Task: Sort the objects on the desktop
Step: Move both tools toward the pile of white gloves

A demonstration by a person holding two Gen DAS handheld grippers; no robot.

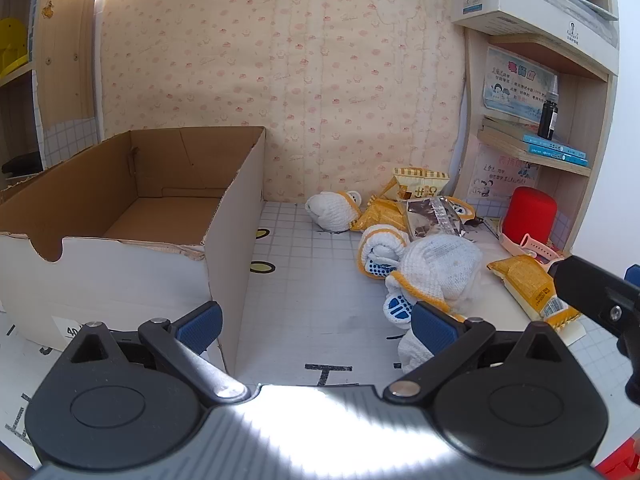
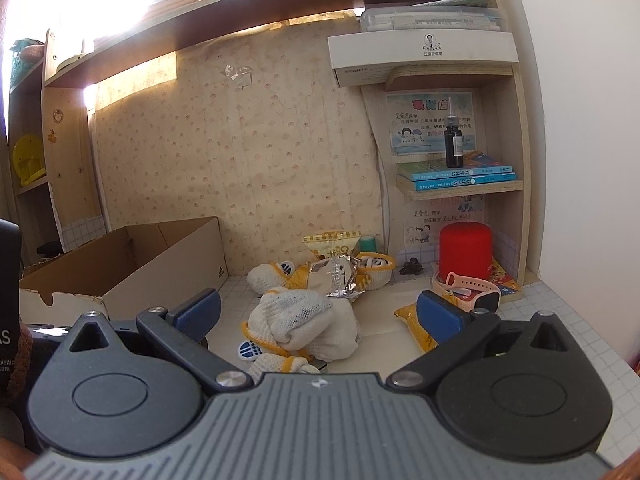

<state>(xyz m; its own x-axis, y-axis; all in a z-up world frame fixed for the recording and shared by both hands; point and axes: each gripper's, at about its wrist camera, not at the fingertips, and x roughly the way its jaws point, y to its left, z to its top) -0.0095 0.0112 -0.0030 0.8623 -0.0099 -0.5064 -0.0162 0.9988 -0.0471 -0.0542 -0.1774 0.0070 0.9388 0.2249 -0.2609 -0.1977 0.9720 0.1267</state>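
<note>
**Q:** Between the fingers of each tool, what is there?

**A:** Nothing. The left tool (image 1: 316, 324) stands wide over bare counter (image 1: 316, 280), just right of the cardboard box (image 1: 236, 248). The right tool (image 2: 320, 316) is equally wide, with the nearest rolled white glove (image 2: 304, 320) lying ahead of it and untouched.

**Q:** So how far along is the sorting?

**A:** By my reading, barely begun. The box floor looks bare, though its near part is hidden by the wall. The gloves, the yellow snack packets (image 1: 532, 292) and the foil wrapper (image 1: 432, 216) lie heaped at the back right of the counter.

**Q:** Room to move?

**A:** Open counter lies between box and heap. The box's tall right wall must be cleared from above. On the right, the red cylinder (image 2: 466, 248), the pink watch (image 2: 472, 292) and the shelf upright (image 2: 516, 200) crowd the heap; the papered back wall (image 1: 280, 80) closes in behind.
</note>
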